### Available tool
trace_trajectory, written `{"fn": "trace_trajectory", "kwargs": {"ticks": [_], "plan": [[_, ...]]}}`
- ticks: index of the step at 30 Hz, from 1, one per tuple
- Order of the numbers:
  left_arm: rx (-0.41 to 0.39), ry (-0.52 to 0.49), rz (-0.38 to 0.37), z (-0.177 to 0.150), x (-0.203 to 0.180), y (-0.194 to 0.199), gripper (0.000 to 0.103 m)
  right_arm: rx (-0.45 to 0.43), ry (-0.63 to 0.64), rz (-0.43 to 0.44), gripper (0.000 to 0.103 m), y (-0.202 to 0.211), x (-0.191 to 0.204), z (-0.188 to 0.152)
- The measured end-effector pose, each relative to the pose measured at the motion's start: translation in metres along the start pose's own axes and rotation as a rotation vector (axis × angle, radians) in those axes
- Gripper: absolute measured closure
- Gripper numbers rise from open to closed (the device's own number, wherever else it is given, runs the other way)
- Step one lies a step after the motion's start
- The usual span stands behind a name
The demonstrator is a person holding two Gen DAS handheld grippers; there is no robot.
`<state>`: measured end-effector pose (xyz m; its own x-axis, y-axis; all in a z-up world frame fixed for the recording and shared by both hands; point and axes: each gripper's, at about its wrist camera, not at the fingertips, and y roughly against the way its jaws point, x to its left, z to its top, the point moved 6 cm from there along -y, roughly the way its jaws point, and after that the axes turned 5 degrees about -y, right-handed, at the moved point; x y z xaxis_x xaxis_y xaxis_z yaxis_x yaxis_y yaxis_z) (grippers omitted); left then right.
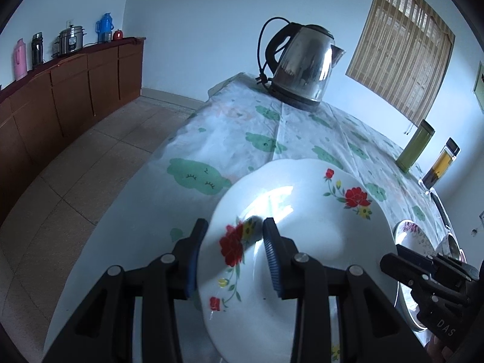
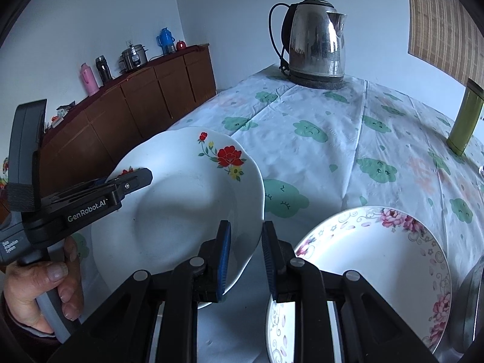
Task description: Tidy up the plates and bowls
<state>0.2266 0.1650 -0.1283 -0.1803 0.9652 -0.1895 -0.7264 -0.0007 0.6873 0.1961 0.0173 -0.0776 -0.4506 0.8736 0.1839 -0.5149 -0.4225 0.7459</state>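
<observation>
Fingers of the left gripper [image 1: 233, 242]: pinched on the near-left rim of the red-flowered plate [image 1: 305, 230], one blue pad above the rim and one below, as seen from the left wrist. Fingers of the right gripper [image 2: 246, 248]: held a narrow gap apart with nothing seen between the pads; the near-right rim of the red-flowered plate lies just left of that gap, and contact cannot be told.

Red-flowered plate [image 2: 187, 205]: white, scalloped rim, red and yellow flower sprays; held tilted over the near left part of the table [image 2: 317, 139], far edge raised.

Pink-flowered plate [image 2: 372, 266]: white, lying flat at the near right, just beside the red-flowered plate.

Table: covered with a pale cloth printed with green clouds.

Kettle [image 2: 316, 39]: steel, black handle and cord, standing on its base at the far end.

Green tumbler [image 1: 416, 146] and clear bottle [image 1: 441, 163] with amber liquid: upright at the far right edge.

Person's hand [image 2: 39, 290]: wrapped around the left gripper's grey handle, at the left of the right-wrist view.

Sideboard [image 1: 69, 90]: brown, along the left wall, bearing flasks and a cooker.
</observation>
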Motion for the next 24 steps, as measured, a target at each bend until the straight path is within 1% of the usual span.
{"fn": "trace_trajectory", "kwargs": {"ticks": [4, 19, 24], "plan": [[-0.018, -0.009, -0.007, 0.002, -0.004, 0.003, 0.069, -0.003, 0.002, 0.001, 0.080, 0.004, -0.001, -0.002], [-0.037, -0.036, -0.017, 0.003, -0.011, 0.006, 0.069, -0.025, -0.011, -0.003, 0.080, 0.011, -0.006, -0.005], [-0.068, -0.043, -0.027, 0.007, -0.013, 0.012, 0.069, -0.034, -0.009, -0.007, 0.080, 0.013, -0.007, -0.005]]}}
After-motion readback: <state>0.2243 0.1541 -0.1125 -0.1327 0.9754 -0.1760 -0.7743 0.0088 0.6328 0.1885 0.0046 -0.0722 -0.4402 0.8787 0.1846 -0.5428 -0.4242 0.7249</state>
